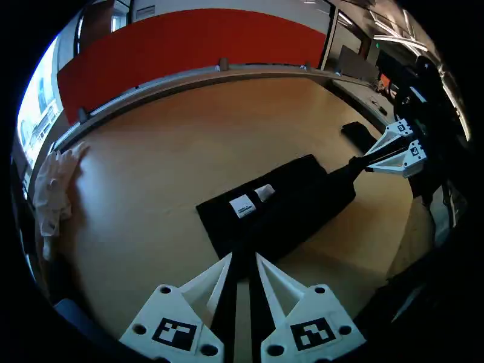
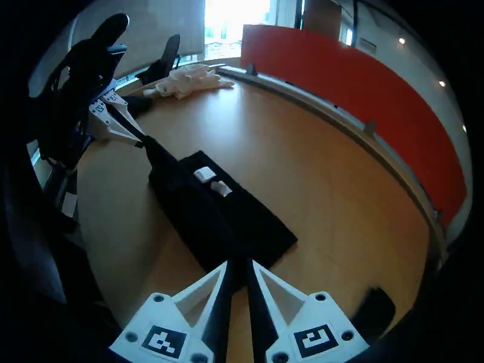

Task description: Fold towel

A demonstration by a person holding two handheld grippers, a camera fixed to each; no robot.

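A black towel (image 1: 290,199) with two white labels (image 1: 242,206) lies stretched out on the wooden table (image 1: 181,145). Its front edge is raised in a fold between the two grippers. My left gripper (image 1: 244,257) is shut on the near end of that edge. The right gripper (image 1: 357,162) pinches the far end. In the right gripper view the same towel (image 2: 199,206) runs away from my right gripper (image 2: 240,263), which is shut on its near corner. The left gripper (image 2: 142,142) holds the opposite end at upper left.
A heap of white cloth (image 1: 54,187) (image 2: 187,78) lies near the table's far corner. A small black object (image 1: 358,134) (image 2: 375,308) rests on the table beyond the towel. A red partition (image 1: 193,42) (image 2: 363,78) runs along the table's back edge. A dark chair (image 2: 166,57) stands by the window.
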